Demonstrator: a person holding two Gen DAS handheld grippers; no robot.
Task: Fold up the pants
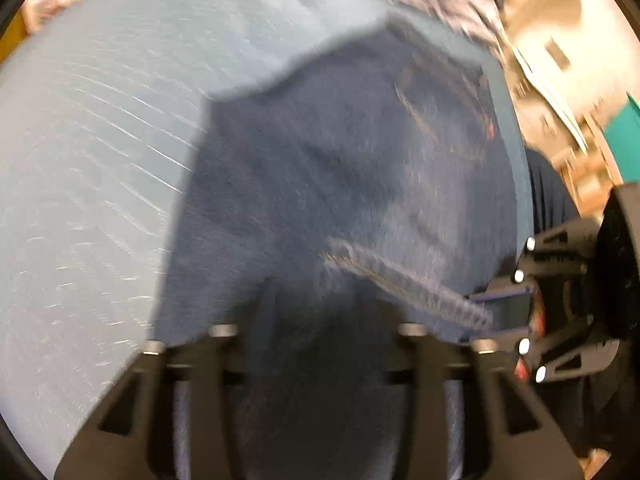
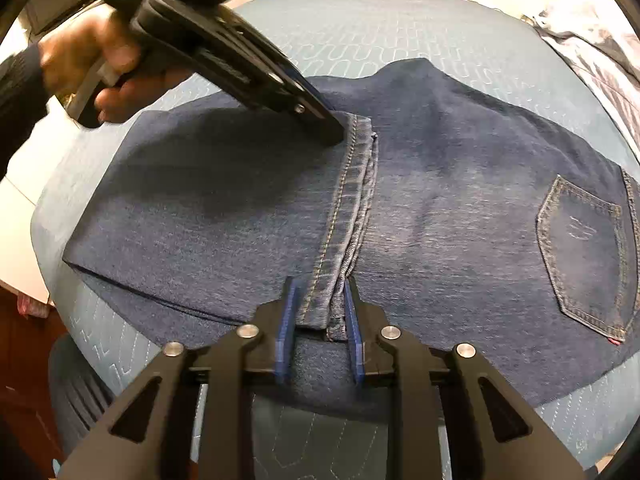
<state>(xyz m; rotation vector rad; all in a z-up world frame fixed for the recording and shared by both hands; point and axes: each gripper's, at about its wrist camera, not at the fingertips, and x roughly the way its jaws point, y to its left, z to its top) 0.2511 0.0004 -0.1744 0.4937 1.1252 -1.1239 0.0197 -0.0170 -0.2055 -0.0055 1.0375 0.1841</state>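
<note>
Left wrist view: blurred throughout. Dark blue jeans [image 1: 340, 184] flat on a pale blue quilted pad [image 1: 100, 160], filling the middle and lower picture. Back pocket [image 1: 444, 116] toward the upper right of the hem, with a tiny red tag at its edge. Stitched hem [image 1: 404, 284] running slantwise, lower right. Left gripper [image 1: 320, 320] over the denim, fingers lost in blur, so jaw state not readable here. Right gripper [image 1: 516, 312] at the hem's right end.

Right wrist view: sharp. Jeans [image 2: 440, 200] folded once, the leg ends brought back over the upper legs; long axis left to right, seat and pocket [image 2: 584, 248] far right of the hem, fold at the far left. Hem [image 2: 348, 216] crosswise, from near to far. Right gripper [image 2: 320, 312] at the hem's near end, blue pads [image 2: 288, 320] spread either side of it, not pinching. Left gripper [image 2: 336, 130], held by a hand [image 2: 92, 60], tips at the hem's far end on the denim; jaws apart, no cloth seen gripped.
</note>
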